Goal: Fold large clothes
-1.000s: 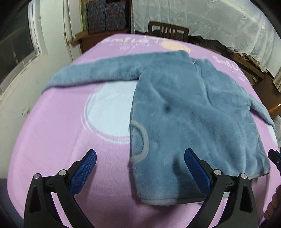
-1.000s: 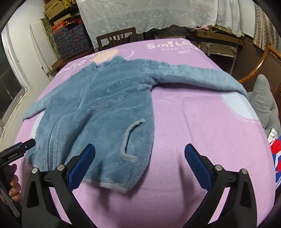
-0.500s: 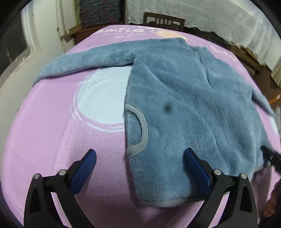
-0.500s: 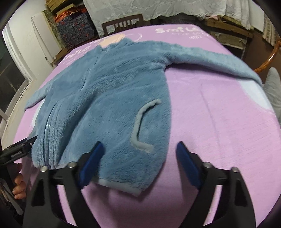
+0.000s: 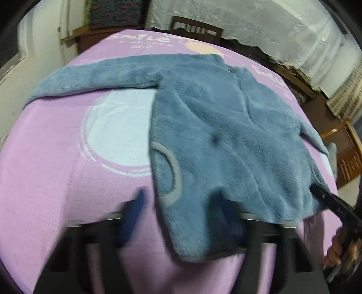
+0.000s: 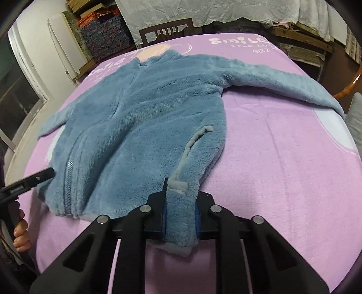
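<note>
A fluffy blue fleece jacket lies flat, front up, sleeves spread, on a pink blanket; it also shows in the left wrist view. My right gripper is shut on the jacket's bottom hem beside the right pocket trim. My left gripper is blurred by motion, its blue pads part-closed around the hem's left corner next to the pocket trim. The left gripper's tip shows at the left in the right wrist view.
A dark wooden chair stands behind the far edge. White sheeting covers the back wall, and stacked boxes stand at the back left. A wooden armrest and a grey cushion lie at the right.
Both grippers moved forward to the jacket's hem. The right gripper went from wide open to shut on the hem. The left gripper's fingers have come much closer together.
</note>
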The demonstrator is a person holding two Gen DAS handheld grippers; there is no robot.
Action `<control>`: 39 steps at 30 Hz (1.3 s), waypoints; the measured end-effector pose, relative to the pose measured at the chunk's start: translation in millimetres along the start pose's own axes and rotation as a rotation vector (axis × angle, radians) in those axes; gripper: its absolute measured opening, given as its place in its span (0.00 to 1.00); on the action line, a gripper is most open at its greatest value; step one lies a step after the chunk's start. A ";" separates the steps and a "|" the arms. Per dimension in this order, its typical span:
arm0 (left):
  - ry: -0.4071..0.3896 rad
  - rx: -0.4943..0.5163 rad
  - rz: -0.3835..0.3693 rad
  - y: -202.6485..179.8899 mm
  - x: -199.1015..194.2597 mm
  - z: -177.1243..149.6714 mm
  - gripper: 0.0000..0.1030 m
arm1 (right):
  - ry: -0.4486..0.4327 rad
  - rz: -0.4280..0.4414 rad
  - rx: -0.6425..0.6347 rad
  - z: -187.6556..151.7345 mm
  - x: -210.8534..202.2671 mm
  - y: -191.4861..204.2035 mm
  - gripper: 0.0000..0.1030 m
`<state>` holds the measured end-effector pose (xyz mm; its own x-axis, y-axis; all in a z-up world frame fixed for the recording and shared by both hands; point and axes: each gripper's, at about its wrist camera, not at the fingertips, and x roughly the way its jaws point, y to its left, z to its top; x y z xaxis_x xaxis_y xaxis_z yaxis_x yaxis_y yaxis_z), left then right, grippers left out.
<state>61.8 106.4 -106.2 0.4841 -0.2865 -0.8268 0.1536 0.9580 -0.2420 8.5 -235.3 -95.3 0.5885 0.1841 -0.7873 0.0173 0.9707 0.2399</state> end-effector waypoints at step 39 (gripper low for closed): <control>-0.106 0.180 0.023 -88.9 42.7 129.7 0.52 | -0.063 0.135 -0.035 136.7 46.8 28.4 0.32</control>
<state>180.5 7.7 -54.1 0.5757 -0.2730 -0.7707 0.2880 0.9499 -0.1213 147.1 -220.3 -47.7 0.6332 0.3043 -0.7116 -0.0934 0.9428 0.3201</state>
